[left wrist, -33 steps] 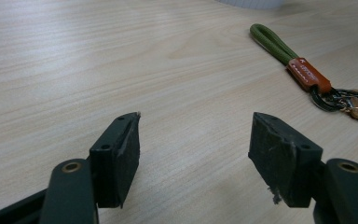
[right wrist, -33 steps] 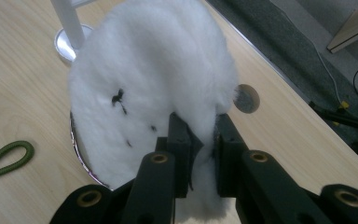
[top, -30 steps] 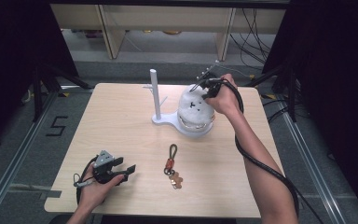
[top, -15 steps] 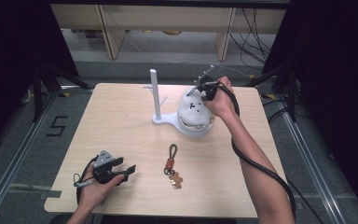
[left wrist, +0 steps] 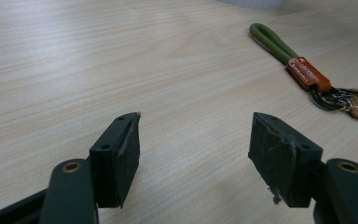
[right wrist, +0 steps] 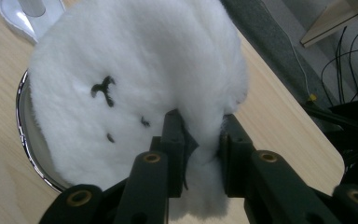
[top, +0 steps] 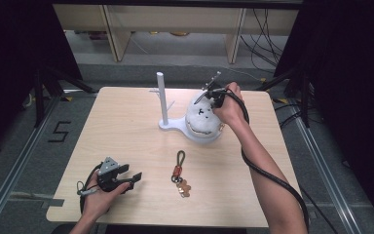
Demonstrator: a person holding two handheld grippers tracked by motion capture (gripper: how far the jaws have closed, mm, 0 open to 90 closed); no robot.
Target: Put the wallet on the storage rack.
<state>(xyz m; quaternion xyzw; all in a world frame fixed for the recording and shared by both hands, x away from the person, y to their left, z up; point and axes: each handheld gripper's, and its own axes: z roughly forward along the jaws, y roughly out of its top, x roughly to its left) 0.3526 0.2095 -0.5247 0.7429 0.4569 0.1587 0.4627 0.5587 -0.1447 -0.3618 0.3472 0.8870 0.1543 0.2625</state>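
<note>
A white plush toy (top: 202, 119) with a small stitched face (right wrist: 102, 88) sits in a shiny metal bowl (right wrist: 24, 135) toward the back of the table. My right gripper (top: 207, 100) comes down on its top from the right. Its jaws (right wrist: 200, 123) have just been opening, and a fold of white fur still fills the gap and touches both pads. My left gripper (top: 132, 176) rests low at the near left of the table. It is open (left wrist: 196, 140) with nothing between its fingers.
A keychain (top: 179, 171) with a green cord loop, an orange tag (left wrist: 307, 74) and brown fobs lies on the wood just right of the left gripper. A white stand with an upright post (top: 161, 97) is left of the bowl.
The right hand has shifted slightly over the plush toy. The left hand and the keychain have stayed where they were.
</note>
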